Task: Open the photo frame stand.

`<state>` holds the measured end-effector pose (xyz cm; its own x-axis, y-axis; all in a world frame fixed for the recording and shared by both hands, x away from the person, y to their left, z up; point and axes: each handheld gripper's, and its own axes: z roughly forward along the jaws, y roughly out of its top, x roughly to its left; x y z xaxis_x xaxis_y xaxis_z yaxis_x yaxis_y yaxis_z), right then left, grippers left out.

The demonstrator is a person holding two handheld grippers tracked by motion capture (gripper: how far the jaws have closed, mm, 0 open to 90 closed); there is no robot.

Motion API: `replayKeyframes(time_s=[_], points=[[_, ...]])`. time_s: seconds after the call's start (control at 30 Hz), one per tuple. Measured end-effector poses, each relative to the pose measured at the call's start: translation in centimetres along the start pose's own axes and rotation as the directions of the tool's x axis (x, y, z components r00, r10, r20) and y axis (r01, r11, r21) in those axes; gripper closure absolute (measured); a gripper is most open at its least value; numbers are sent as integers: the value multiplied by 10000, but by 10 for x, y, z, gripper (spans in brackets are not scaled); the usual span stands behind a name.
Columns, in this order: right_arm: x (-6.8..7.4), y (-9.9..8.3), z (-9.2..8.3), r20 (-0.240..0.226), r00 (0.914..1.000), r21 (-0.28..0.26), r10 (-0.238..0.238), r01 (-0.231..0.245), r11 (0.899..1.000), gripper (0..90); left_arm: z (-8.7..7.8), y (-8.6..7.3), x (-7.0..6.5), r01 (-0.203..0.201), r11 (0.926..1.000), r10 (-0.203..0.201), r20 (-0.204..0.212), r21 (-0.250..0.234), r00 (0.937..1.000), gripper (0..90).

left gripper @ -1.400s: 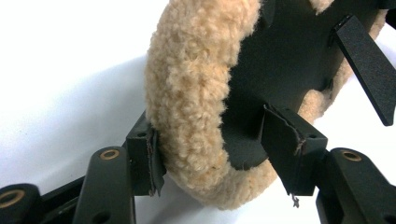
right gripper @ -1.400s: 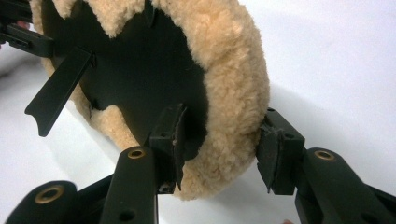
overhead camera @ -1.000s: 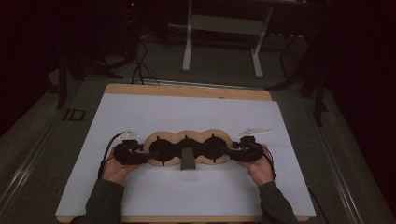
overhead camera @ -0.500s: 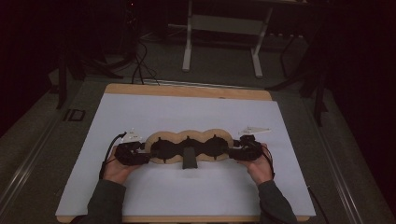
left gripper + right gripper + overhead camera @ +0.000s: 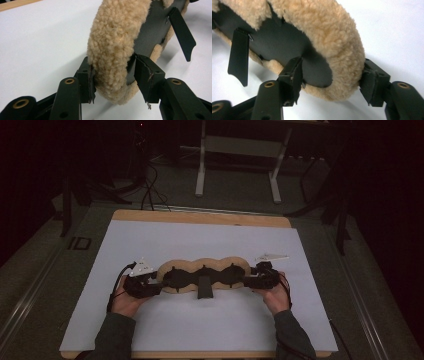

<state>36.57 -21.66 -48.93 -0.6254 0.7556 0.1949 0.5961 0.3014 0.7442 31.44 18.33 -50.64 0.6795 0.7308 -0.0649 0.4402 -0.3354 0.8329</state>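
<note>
Since the earlier frames little has been shifted: both hands are kept at the two ends of the fleece pad [image 5: 202, 270], while the jaws of the left gripper [image 5: 141, 285] have just been closing and those of the right gripper [image 5: 260, 278] have just been opening, the pad being between each pair.

Nearest, in the left gripper view, the rounded end of the fleece pad [image 5: 112, 47] is seen between the two black jaws; both pads are pressed against it, one on the woolly edge and one on the dark backing, so that end is grasped.

In the right gripper view the other end of the fleece pad [image 5: 329, 37] is set between the jaws; one jaw is laid against the dark backing and the other at the fleece edge, but whether it is pressed or released cannot be told.

Beyond each gripper a black strap [image 5: 182, 32] is seen standing off the backing.

Farther out, the pad is held over the white sheet [image 5: 200, 240] on the wooden table [image 5: 200, 216].
</note>
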Motion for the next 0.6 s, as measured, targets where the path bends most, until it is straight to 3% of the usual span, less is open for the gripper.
replayKeyframes(time_s=[0.3,0.43,0.6], points=[[0,8,6,100,9999,-141,-74,76,9999,363,-1,0,-1,-432,9986,413,-611,-301,9973,538],[1,11,11,322,9991,1,-260,260,9997,335,2,-1,-4,-813,9966,801,-912,-101,9926,542],[0,6,13,353,9990,-5,-276,276,9996,332,5,-3,-4,-874,9962,870,-963,8,9915,542]])
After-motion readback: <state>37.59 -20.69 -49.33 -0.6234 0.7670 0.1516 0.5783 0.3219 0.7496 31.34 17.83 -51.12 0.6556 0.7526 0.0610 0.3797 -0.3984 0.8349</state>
